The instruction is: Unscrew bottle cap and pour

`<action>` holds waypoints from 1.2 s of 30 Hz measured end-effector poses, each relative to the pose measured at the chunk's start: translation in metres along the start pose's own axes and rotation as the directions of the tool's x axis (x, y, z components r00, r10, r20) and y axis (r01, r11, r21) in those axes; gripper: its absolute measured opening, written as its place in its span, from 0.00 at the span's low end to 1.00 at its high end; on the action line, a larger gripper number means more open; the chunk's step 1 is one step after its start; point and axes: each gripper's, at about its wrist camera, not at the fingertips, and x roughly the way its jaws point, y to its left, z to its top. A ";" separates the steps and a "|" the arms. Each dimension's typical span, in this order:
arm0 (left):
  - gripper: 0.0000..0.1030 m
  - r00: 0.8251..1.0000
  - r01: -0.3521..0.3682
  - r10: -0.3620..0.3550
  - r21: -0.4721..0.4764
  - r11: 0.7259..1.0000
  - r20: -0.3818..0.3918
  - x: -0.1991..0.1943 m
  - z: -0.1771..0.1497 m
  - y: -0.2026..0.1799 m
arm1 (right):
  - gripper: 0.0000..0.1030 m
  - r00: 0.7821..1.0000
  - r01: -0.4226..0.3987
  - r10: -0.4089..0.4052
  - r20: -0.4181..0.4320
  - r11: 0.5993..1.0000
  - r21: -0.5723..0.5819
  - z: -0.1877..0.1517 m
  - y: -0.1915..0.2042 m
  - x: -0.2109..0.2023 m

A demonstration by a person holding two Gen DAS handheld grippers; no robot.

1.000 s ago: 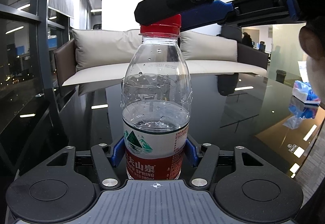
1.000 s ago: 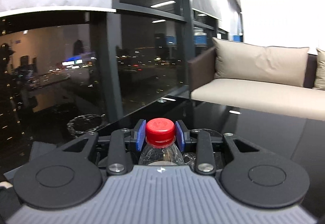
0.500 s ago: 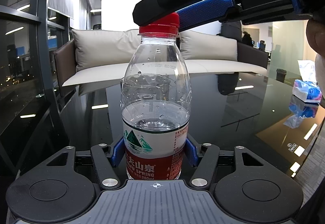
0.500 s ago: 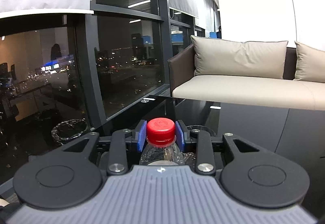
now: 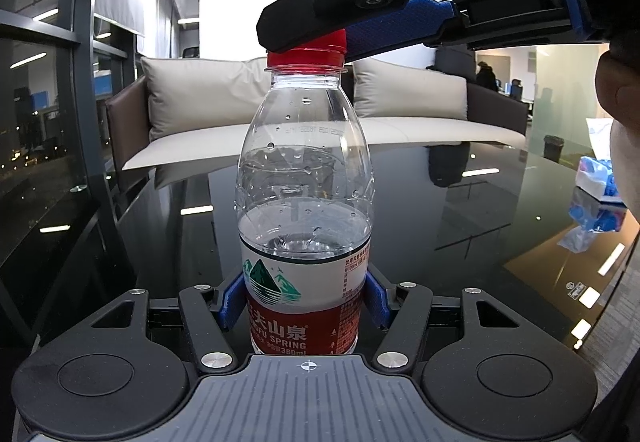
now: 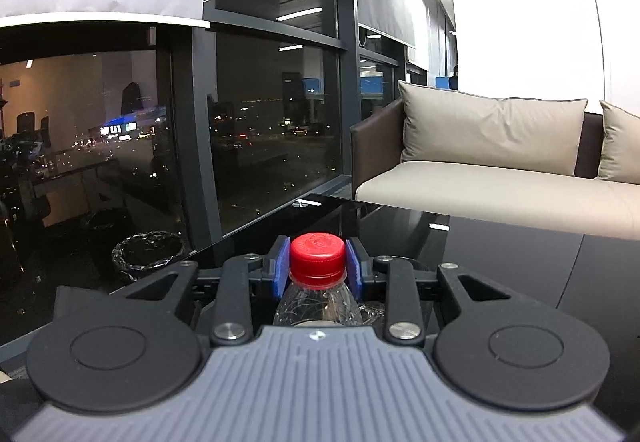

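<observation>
A clear plastic water bottle (image 5: 304, 177), about half full, with a red and white label, stands upright on the black glass table (image 5: 460, 226). My left gripper (image 5: 305, 304) is shut on the bottle's lower body, its blue pads pressing both sides of the label. The red cap (image 5: 306, 49) sits on the neck. My right gripper (image 6: 317, 269) is shut on that red cap (image 6: 317, 260), blue pads on either side. In the left wrist view the right gripper reaches in from the upper right over the cap. A hand (image 5: 618, 97) shows at the right edge.
A beige sofa (image 5: 312, 109) with cushions stands behind the table. Dark windows run along the left. A blue and white tissue pack (image 5: 600, 177) lies on the table at the far right. A black-lined bin (image 6: 146, 254) stands on the floor by the window.
The right gripper has turned about the cap: its fingers swing in the left wrist view, and the room slides right in the right wrist view. Bottle and left gripper stay still.
</observation>
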 end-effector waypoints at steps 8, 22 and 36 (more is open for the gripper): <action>0.54 1.000 0.010 -0.010 0.008 1.000 0.001 0.001 -0.001 0.000 | 0.30 0.997 -0.081 0.081 -0.001 0.996 -0.023 0.003 -0.014 0.001; 0.54 1.000 0.016 -0.016 0.014 1.000 0.008 0.005 -0.003 0.001 | 0.30 0.974 -0.226 0.227 0.007 0.973 -0.044 0.008 -0.039 0.000; 0.54 1.000 0.013 -0.013 0.008 1.000 0.009 0.007 -0.003 0.003 | 0.31 0.954 -0.297 0.298 0.010 0.952 -0.072 0.024 -0.052 0.008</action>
